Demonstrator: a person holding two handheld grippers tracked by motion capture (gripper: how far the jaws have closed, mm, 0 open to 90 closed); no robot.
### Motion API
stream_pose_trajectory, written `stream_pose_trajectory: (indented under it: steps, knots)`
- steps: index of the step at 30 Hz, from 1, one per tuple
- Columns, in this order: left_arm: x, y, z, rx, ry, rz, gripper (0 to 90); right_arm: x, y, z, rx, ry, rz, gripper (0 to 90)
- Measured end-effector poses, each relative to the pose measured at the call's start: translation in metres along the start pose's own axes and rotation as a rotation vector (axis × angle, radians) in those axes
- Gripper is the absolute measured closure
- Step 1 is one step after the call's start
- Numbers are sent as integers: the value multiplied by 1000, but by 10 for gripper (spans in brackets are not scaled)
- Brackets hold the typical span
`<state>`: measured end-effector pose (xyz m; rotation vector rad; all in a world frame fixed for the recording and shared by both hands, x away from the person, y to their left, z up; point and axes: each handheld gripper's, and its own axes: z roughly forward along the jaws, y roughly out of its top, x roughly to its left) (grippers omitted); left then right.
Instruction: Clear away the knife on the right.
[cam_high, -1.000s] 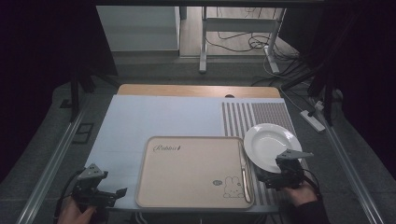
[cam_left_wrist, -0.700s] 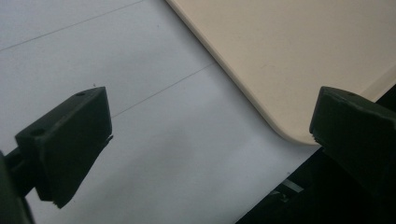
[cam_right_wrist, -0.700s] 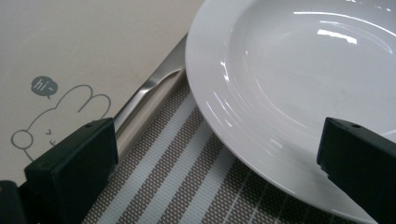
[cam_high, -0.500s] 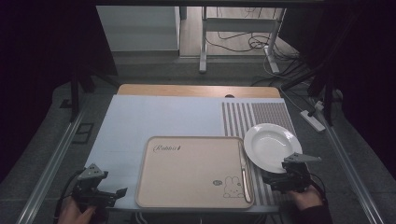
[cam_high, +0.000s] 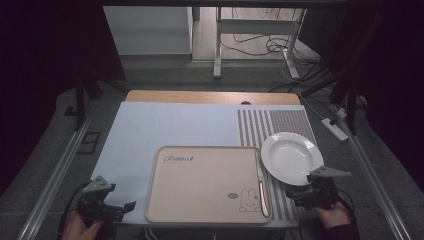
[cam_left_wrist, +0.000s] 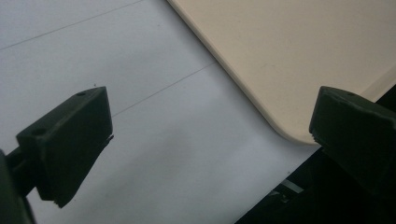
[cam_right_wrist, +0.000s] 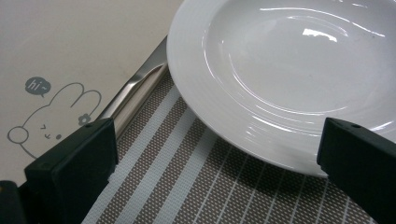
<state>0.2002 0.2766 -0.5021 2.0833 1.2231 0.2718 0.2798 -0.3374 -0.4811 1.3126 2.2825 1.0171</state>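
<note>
Plate (cam_high: 292, 157), white and deep-rimmed, sits at the lower right of the high view on a striped placemat (cam_high: 277, 122), its left edge just beside the tray (cam_high: 207, 182).

At the lower left of the frame, the left hand-held gripper (cam_high: 125, 206) rests low by the near corner of the tabletop (cam_high: 165, 125). In its own view the jaws stand wide apart with nothing between them, aimed across the pale mat toward the tray's rounded corner (cam_left_wrist: 299, 135), probably parked there while the other hand works.

Along the tray's right edge lies a metal knife (cam_high: 260, 182), set beside the plate as in a place setting.

Farthest right, the right hand-held gripper (cam_high: 295, 194) hovers just short of the plate's near rim (cam_right_wrist: 261, 135), jaws spread wide and holding nothing, apparently lined up for a pinch on the rim.
</note>
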Motion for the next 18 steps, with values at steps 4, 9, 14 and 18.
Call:
stream_pose_trajectory:
  steps: [4,9,14,18]
  knots:
    - [0,0,0,0,1,-2,5,0,-1,-2,3,-7,-2,0]
    - [0,0,0,-1,2,-3,6,0,-3,-3,15,-16,-14,0]
    - [0,0,0,0,3,-3,5,1,-4,-3,37,-20,-29,0]
    - [0,1,1,2,3,-5,5,2,-4,-2,50,-23,-41,0]
